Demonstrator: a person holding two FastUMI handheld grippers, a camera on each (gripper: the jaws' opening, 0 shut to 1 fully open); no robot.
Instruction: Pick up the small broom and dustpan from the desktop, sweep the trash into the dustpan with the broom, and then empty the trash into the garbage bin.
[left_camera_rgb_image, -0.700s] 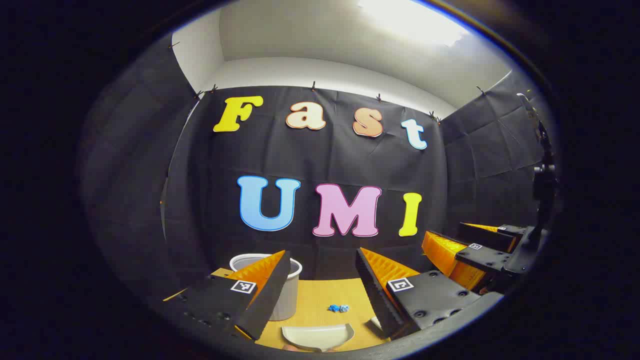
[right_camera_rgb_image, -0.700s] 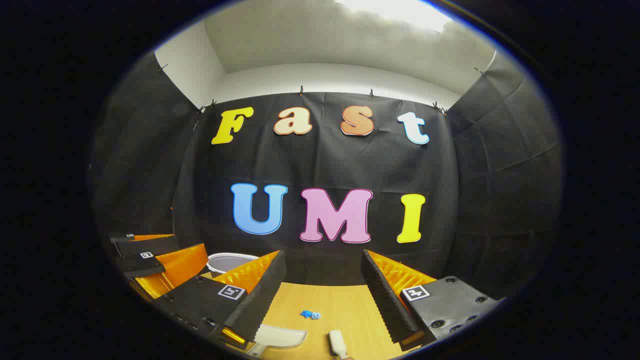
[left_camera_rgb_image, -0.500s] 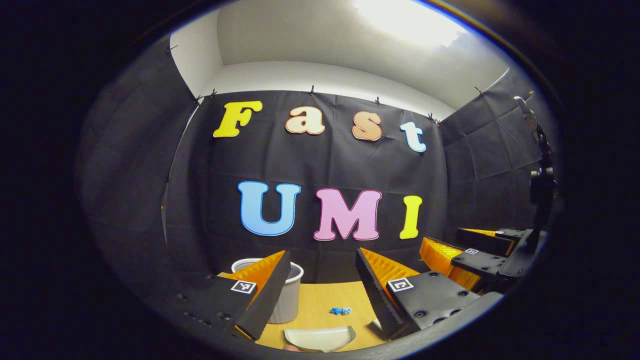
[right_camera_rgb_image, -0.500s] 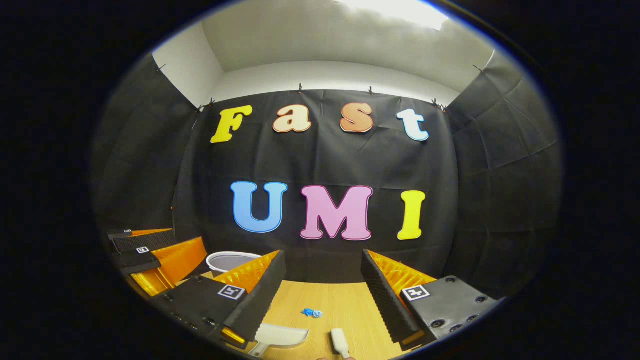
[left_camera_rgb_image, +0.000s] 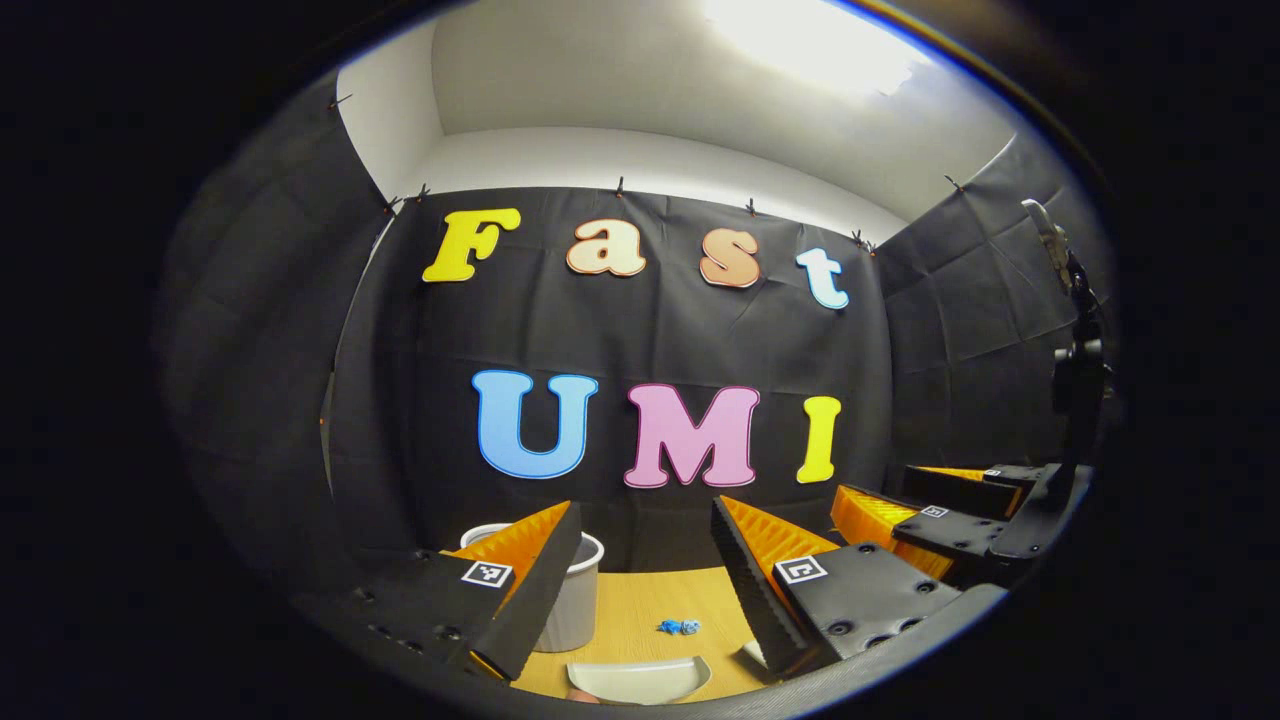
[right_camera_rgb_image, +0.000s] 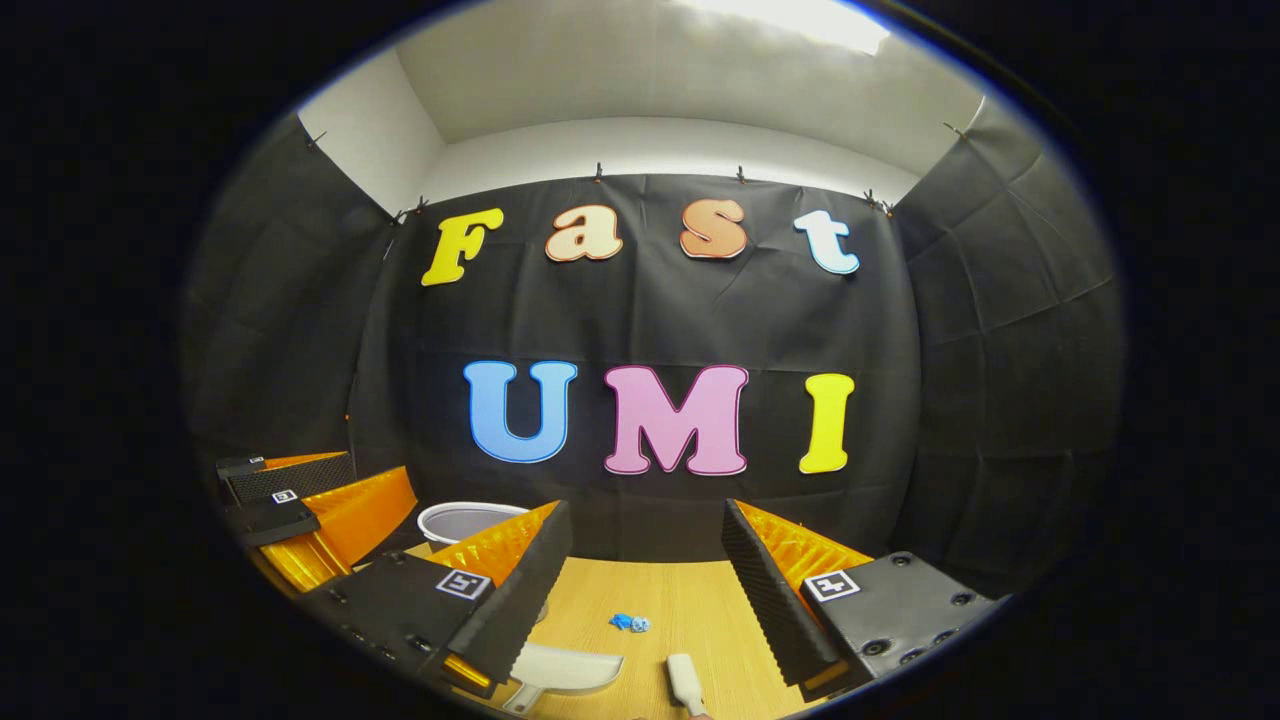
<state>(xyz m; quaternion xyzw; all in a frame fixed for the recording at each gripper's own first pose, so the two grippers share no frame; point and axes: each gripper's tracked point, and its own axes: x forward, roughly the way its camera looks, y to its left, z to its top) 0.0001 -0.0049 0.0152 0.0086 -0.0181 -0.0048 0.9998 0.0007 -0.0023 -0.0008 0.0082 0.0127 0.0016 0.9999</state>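
On the wooden desktop (left_camera_rgb_image: 630, 600), at its near edge, the pale dustpan (left_camera_rgb_image: 640, 678) lies flat with its curved rim toward me, sitting low between my left gripper's (left_camera_rgb_image: 640, 560) fingers in the left gripper view. From the right gripper view the same dustpan (right_camera_rgb_image: 565, 668) lies near left, partly tucked behind my left-hand finger, and the small broom's pale handle (right_camera_rgb_image: 684, 683) lies just to the right of it, apart from it, pointing away from me; I cannot make out its bristles. A little farther out on the desktop (right_camera_rgb_image: 690, 600) sits the trash, a small crumpled blue scrap (right_camera_rgb_image: 630, 622), well short of the black cloth wall; in the left gripper view that scrap (left_camera_rgb_image: 679, 627) lies just beyond the dustpan, not touching it. The white garbage bin (left_camera_rgb_image: 575, 600) stands on the far left of the desktop, half hidden behind my left gripper's left finger, and its round rim (right_camera_rgb_image: 462, 519) peeks up at the left in the right gripper view. My left gripper hangs above the table with its fingers spread wide, holding nothing. My right gripper (right_camera_rgb_image: 645, 560) is likewise spread apart and empty over the desktop. Off to the right in the left gripper view I can see my right gripper (left_camera_rgb_image: 925, 510) beside me, and at the left in the right gripper view my left gripper (right_camera_rgb_image: 310, 500).
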